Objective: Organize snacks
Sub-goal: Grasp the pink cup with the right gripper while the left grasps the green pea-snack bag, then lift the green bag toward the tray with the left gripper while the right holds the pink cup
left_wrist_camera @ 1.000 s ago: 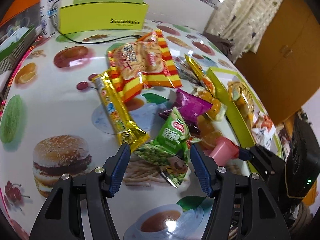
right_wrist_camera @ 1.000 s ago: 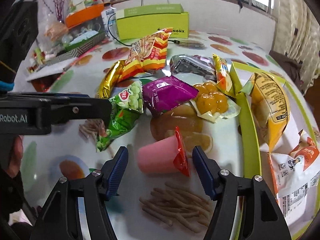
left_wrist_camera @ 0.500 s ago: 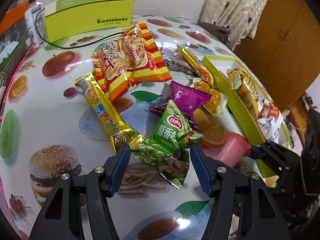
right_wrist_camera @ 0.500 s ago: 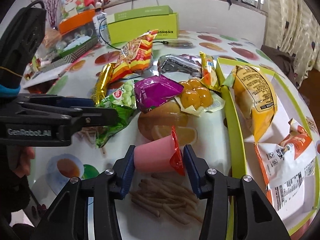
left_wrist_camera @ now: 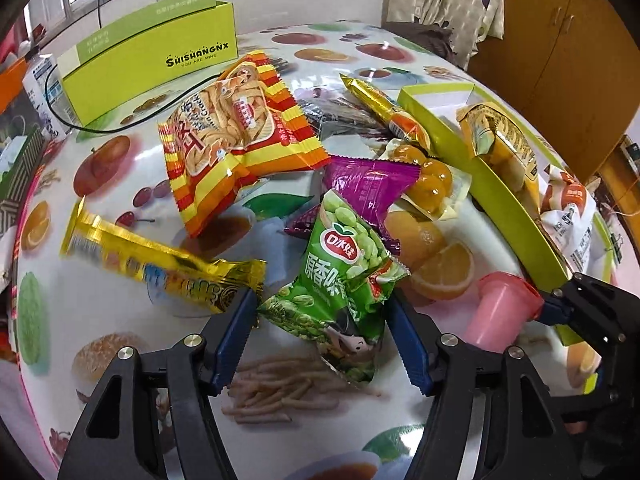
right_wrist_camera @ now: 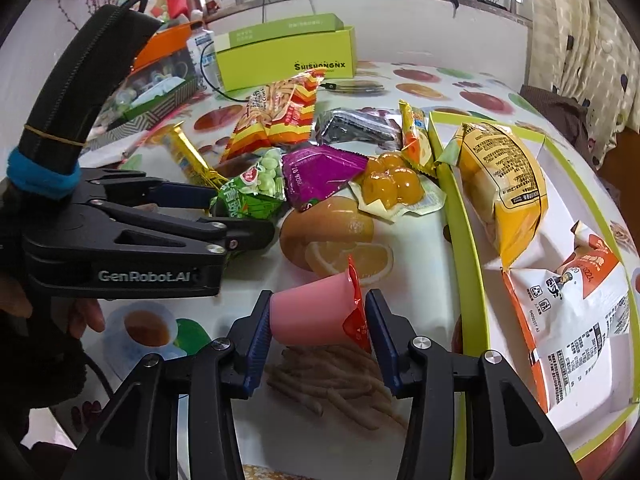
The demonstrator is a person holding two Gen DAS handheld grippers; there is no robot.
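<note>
Fruit-printed glossy tablecloth (right_wrist_camera: pixel 420 240) under both: right gripper (right_wrist_camera: pixel 316 320) clenched on the light, crushable pink plastic cup (right_wrist_camera: pixel 312 312) at its sidewalls, while left gripper (left_wrist_camera: pixel 320 340), jaws just widening, brackets unpinched the soft, slippery green pea packet (left_wrist_camera: pixel 340 280).

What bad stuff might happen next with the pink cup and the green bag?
1. The right gripper squeezes the pink cup lying on its side; pressing harder might pop its red foil lid.
2. The left gripper is open around the green pea bag, its jaws just widening; a pad sits by the gold wrapper and might snag it.
3. Both grippers are close, so they might bump.
</note>
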